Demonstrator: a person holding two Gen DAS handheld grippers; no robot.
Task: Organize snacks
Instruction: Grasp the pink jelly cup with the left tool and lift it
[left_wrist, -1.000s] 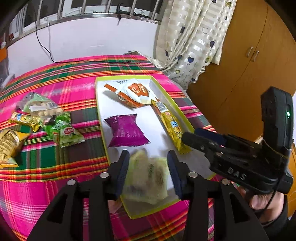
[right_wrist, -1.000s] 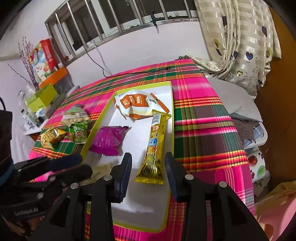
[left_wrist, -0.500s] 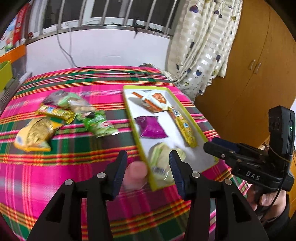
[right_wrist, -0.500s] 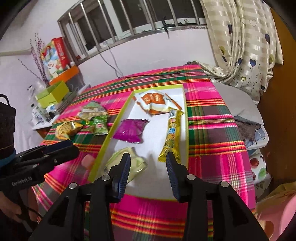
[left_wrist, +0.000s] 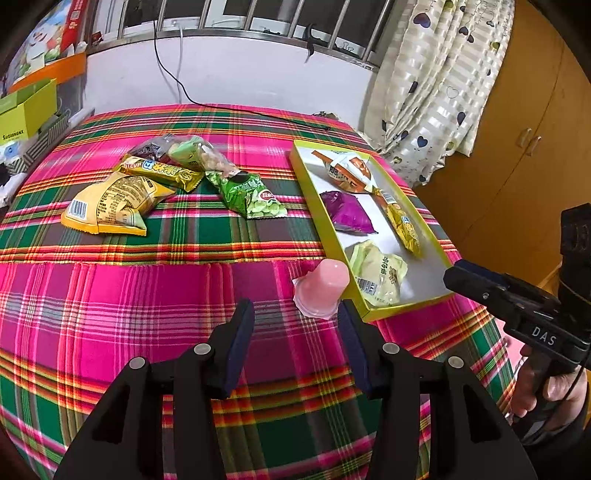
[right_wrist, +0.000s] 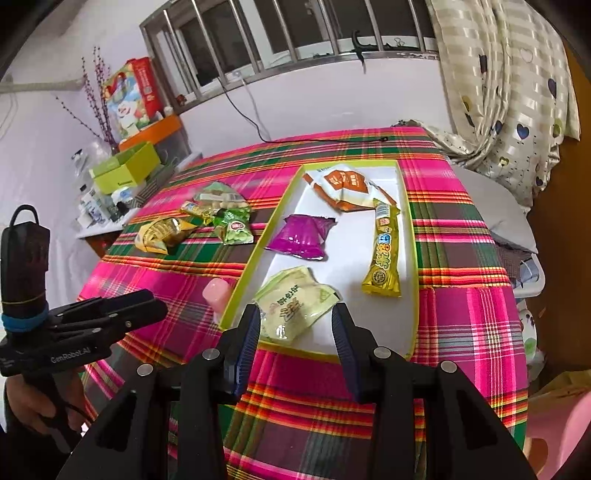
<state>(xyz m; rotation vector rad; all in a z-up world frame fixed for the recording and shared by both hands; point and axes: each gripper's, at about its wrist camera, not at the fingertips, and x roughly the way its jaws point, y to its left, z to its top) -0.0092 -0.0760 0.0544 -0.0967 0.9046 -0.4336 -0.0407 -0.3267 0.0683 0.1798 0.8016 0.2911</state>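
Jelly cup (left_wrist: 322, 287) just ahead of open left tool (left_wrist: 295, 334)

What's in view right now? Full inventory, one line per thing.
tray: 1, white with lime rim, right side of the tablecloth
packets in tray: 4, orange-white, purple, gold stick, pale green
loose packets: 5, yellow, gold stick, green peas, two clear-green, left of tray
jelly cup: 1, pink, inverted against tray's near left corner
tablecloth: 1, pink-green plaid
left gripper: open
right gripper: open
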